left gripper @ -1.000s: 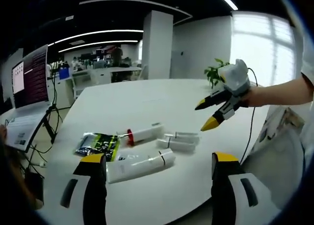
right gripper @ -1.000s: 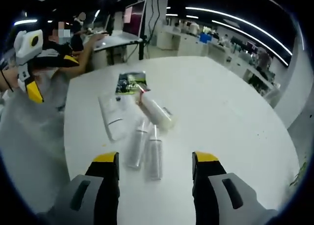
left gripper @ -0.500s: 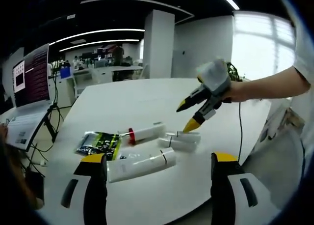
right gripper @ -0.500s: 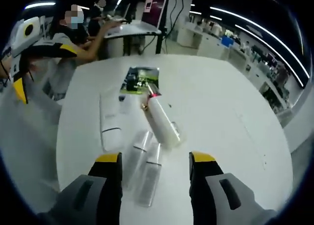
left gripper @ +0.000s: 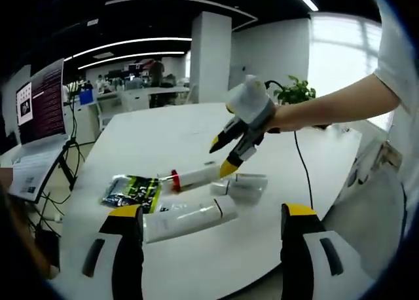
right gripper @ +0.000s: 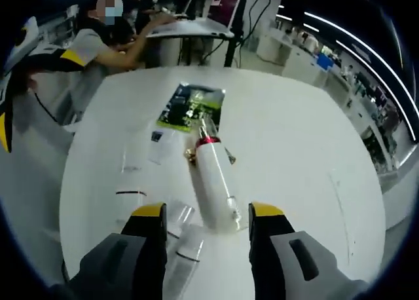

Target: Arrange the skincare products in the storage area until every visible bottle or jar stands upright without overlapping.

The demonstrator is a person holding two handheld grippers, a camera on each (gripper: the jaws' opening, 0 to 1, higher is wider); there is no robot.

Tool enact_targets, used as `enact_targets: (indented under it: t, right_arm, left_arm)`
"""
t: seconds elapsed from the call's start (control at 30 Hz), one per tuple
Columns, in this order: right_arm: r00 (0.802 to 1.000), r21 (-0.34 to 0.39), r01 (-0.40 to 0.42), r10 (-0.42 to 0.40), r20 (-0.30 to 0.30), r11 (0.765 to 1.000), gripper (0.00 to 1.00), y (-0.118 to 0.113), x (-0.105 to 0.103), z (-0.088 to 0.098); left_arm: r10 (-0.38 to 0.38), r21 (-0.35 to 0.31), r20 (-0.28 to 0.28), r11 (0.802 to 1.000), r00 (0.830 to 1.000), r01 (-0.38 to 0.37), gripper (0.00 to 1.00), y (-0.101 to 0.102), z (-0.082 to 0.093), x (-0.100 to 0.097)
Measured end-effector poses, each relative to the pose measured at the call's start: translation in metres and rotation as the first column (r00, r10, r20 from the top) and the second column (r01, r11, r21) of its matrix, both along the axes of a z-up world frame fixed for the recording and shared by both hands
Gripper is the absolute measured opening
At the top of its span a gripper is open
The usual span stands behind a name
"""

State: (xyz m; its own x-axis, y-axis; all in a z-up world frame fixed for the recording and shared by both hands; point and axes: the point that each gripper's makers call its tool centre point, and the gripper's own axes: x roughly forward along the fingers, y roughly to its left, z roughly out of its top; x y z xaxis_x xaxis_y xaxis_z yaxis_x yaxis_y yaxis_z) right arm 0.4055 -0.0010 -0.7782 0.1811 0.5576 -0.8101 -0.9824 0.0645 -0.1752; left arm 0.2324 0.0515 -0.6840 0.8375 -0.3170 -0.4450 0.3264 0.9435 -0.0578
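White bottle with red collar; sachet green-black, perhaps patterned.

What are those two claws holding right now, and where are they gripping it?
Nothing. The right claw hangs open above the red-collared bottle, and the left claw is open too, short of the lying tubes.

Both views are bright over the round white tabletop and dim above it. Light comes from long white ceiling strip lights curving across the upper left of the left gripper view, and from a tall washed-out window at its upper right, blown to near white. The tabletop shows soft glare and faint shadows. Straight lines bow strongly toward the edges. Distant desks look soft, and the moving white gripper with yellow-tipped jaws is slightly blurred.
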Motion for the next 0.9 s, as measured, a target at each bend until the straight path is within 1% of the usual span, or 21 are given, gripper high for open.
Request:
enact_targets:
  t: [0.1,0.2,0.3,0.43,0.5,0.57,0.73,0.9]
  right_arm:
    - [1.0,-0.008,-0.023,0.023,-0.006,1.0,0.48,0.009,0.002,-0.004]
    - [0.999,-0.035,-0.05,0.05,-0.008,0.998,0.48,0.018,0.005,-0.014]
    - [0.997,-0.064,-0.08,0.08,-0.005,0.995,0.47,0.026,0.009,-0.018]
    - [0.994,-0.102,-0.105,0.104,-0.015,0.989,0.45,0.036,0.012,-0.028]
    - [0.993,-0.117,-0.118,0.117,-0.017,0.986,0.44,0.039,0.013,-0.03]
    - [0.991,-0.136,-0.135,0.133,-0.024,0.981,0.43,0.046,0.014,-0.035]
    - [0.987,-0.191,-0.16,0.158,-0.025,0.968,0.42,0.051,0.017,-0.042]
    - [0.984,-0.229,-0.175,0.168,-0.049,0.958,0.38,0.054,0.019,-0.05]
  left_arm:
    - [0.003,0.002,-0.001,1.0,1.0,-0.003,0.78,0.001,0.0,0.0]
    - [0.006,0.004,-0.006,1.0,1.0,-0.006,0.78,0.003,-0.001,0.0]
    - [0.007,0.005,-0.006,1.0,1.0,-0.007,0.78,0.003,-0.001,0.0]
    - [0.008,0.006,-0.008,1.0,1.0,-0.008,0.78,0.003,-0.002,0.0]
    - [0.011,0.006,-0.007,1.0,1.0,-0.011,0.78,0.004,-0.002,0.0]
    - [0.013,0.006,-0.008,1.0,1.0,-0.013,0.78,0.005,-0.002,0.0]
    - [0.015,0.005,-0.008,1.0,1.0,-0.015,0.78,0.005,-0.003,0.0]
    - [0.016,0.003,-0.009,1.0,1.0,-0.016,0.78,0.006,-0.004,0.0]
